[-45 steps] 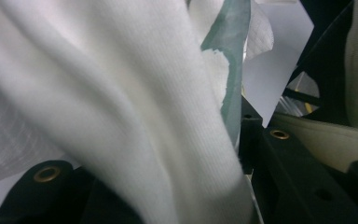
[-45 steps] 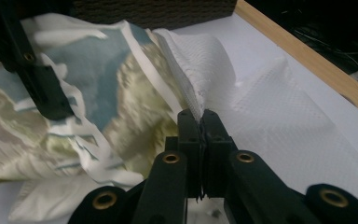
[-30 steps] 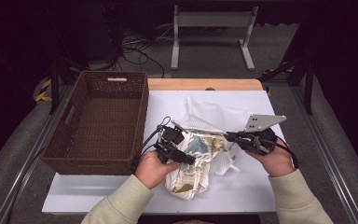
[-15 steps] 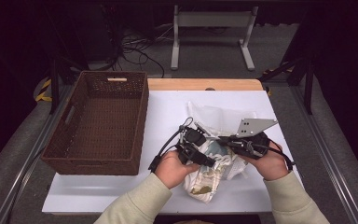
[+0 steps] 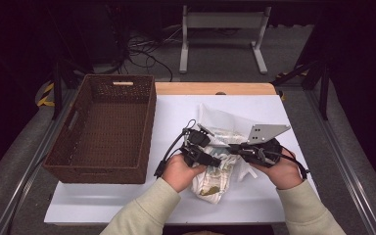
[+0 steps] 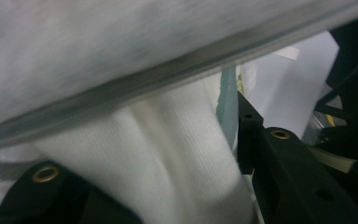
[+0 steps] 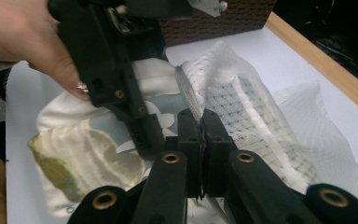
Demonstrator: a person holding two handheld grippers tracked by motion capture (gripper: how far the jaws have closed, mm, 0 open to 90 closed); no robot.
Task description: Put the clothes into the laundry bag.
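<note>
A white cloth (image 5: 210, 183) with an olive and green print lies bunched on the white table, partly under a white mesh bag (image 5: 220, 122). My left gripper (image 5: 210, 157) is shut on the cloth, which bulges between its black jaws in the left gripper view as the cloth (image 6: 168, 154) under the mesh bag's edge (image 6: 98, 46). My right gripper (image 7: 200, 122) is shut on the mesh bag's rim (image 7: 191, 79) and holds it lifted. The left gripper (image 7: 121, 93) sits right beside it, its tip on the printed cloth (image 7: 88, 149). Both grippers meet at the table's middle, the right gripper (image 5: 235, 149) to the right.
A dark brown wicker basket (image 5: 107, 127) stands on the left half of the white table top (image 5: 127, 205), nothing showing inside it. A wooden edge (image 5: 215, 88) runs along the far side. Black cables trail from both grippers.
The left hand has moved right with the cloth, up against the right gripper at the mesh bag's mouth. The cloth bundle has shifted right with it. The right hand has stayed nearly still.
</note>
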